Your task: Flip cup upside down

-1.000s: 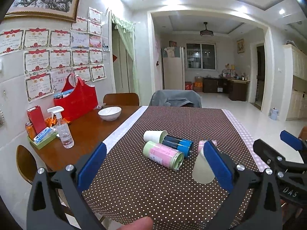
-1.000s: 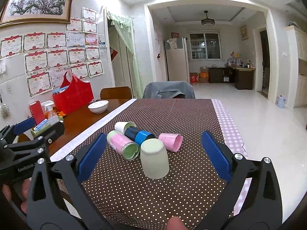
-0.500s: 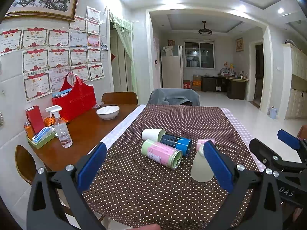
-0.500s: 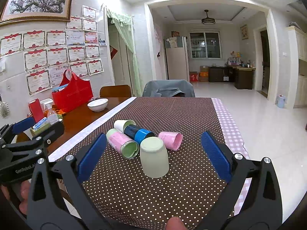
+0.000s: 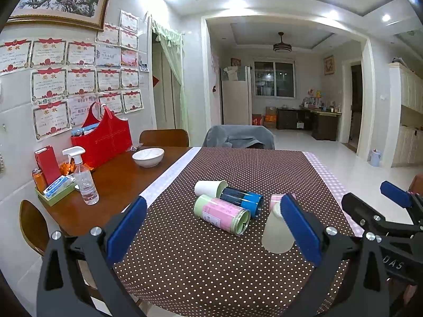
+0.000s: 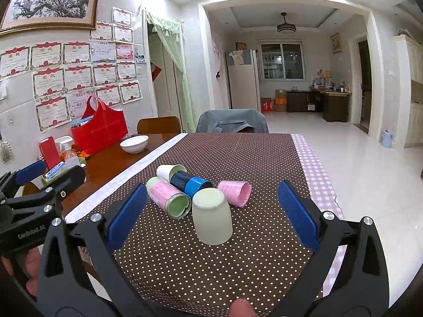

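Pale green cup (image 6: 212,216) stands mouth-down, axis vertical, frame center between my right gripper (image 6: 211,211)'s spread empty jaws; left gripper (image 5: 211,227) also spread, cup at its lower right.

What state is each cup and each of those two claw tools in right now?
pale green cup: upside down, mouth on the cloth.
pink cup: on its side.
pink-and-green cup: on its side, mouth toward the camera.
blue cup: on its side.
white cup: on its side.
left gripper: open, holding nothing.
right gripper: open, holding nothing.
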`<state>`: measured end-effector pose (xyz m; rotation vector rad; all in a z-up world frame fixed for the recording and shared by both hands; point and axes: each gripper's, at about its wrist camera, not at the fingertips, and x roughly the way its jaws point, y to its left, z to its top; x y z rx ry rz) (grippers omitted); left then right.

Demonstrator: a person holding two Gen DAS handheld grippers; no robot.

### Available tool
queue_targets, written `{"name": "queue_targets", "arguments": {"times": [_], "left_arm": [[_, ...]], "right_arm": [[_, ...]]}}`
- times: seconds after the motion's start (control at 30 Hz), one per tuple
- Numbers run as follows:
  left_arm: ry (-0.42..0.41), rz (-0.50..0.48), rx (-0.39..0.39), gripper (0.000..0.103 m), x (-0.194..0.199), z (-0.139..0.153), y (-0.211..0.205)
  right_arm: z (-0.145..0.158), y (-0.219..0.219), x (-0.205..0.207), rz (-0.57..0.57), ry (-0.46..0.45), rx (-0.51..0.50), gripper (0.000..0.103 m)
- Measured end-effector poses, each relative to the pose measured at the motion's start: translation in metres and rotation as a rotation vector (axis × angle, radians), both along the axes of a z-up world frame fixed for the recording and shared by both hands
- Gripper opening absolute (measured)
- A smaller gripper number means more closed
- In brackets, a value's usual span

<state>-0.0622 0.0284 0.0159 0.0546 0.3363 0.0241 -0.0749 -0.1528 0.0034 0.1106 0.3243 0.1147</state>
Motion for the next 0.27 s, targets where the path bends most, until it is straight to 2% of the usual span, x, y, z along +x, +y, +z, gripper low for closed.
{"name": "queue_targets", "arguments": {"times": [0.27], "left_arm": [[0.023,-0.002,-0.016,0.099,0.0035,-0.0012,0.0015]], "right_arm": [[0.0004,-0.0003,0.0001,0.002,0.000,0.002,0.097]]}}
